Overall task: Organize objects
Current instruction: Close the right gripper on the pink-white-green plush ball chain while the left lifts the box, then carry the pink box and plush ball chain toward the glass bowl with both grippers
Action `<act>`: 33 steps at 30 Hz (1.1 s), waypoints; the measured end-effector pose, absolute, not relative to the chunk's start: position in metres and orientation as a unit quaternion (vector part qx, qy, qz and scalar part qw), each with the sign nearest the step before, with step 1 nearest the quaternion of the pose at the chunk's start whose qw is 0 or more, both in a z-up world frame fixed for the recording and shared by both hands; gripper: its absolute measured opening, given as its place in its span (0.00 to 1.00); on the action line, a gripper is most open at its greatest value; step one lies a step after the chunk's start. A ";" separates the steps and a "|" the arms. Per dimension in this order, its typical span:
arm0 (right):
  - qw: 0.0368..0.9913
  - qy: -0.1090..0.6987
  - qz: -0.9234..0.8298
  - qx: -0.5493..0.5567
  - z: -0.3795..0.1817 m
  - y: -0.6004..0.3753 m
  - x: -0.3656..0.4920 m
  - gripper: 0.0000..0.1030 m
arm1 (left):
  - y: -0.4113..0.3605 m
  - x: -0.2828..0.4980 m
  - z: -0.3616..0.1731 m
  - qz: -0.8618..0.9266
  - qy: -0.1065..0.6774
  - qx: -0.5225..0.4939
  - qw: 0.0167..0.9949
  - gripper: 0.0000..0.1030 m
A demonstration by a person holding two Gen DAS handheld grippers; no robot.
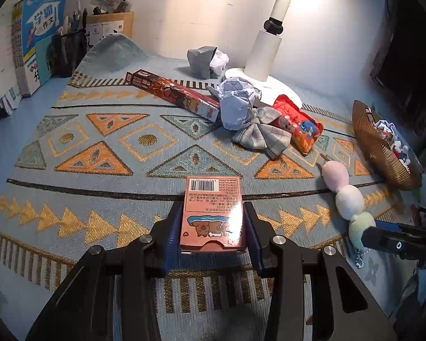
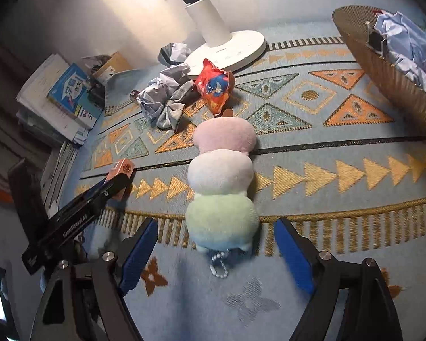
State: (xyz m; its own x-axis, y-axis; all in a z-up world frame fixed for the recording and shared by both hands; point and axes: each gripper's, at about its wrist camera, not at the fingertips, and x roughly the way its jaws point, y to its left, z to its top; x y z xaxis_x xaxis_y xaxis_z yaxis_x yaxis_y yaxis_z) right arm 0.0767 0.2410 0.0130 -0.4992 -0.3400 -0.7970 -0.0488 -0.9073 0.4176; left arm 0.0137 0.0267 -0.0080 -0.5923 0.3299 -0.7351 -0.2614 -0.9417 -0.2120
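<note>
Between the left gripper [image 1: 212, 228] pads sits a pink card box [image 1: 213, 213], clamped on both long sides, barcode end pointing toward the lamp [image 1: 265, 56]. Only the left view shows the box's print and the long red box [image 1: 173, 92] lying left of the lamp base. Over on the right view, the right gripper [image 2: 215, 251] stands spread wide, both blue pads clear of the plush [image 2: 223, 182], which lies lengthwise between them with its green end nearest and its pink end toward the lamp. That view also catches the key chain [image 2: 219, 264] at the green end, and the left gripper out at the left with the pink box.

Crumpled paper [image 1: 237, 103], a plaid bow [image 1: 260, 135] and a red snack bag [image 1: 296, 126] crowd the rug [image 1: 99, 199] in front of the lamp base. Open rug lies left of that heap. Right of the lamp, a brown basket [image 2: 383, 68] holds more paper; its far rim is cut off by the frame edge. Books [image 1: 39, 37] and a pen cup [image 1: 68, 48] left of the lamp line the wall, their small print unreadable.
</note>
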 end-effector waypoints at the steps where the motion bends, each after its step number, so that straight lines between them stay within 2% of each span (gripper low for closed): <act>1: 0.070 -0.187 -0.853 0.482 0.014 0.235 0.073 0.86 | 0.027 0.014 -0.008 0.892 -0.041 -0.419 0.166 0.37; 7: -0.004 -0.042 -0.888 0.458 0.007 0.191 0.071 0.87 | 0.025 0.013 -0.007 0.891 -0.047 -0.419 0.168 0.37; 9: 0.000 -0.017 -0.891 0.454 0.007 0.183 0.070 0.65 | 0.024 0.014 -0.007 0.892 -0.050 -0.418 0.168 0.37; 13: 0.008 -0.042 -0.897 0.439 0.009 0.193 0.073 0.46 | 0.025 0.014 -0.006 0.892 -0.049 -0.416 0.170 0.37; 16: 0.048 -0.068 -0.897 0.433 0.010 0.196 0.076 0.44 | 0.026 0.014 -0.006 0.892 -0.046 -0.417 0.169 0.37; 19: 0.060 -0.051 -0.899 0.431 0.011 0.186 0.079 0.44 | 0.026 0.013 -0.006 0.891 -0.045 -0.419 0.167 0.37; 33: 0.073 -0.054 -0.897 0.433 0.009 0.184 0.078 0.44 | 0.026 0.014 -0.007 0.892 -0.039 -0.421 0.160 0.37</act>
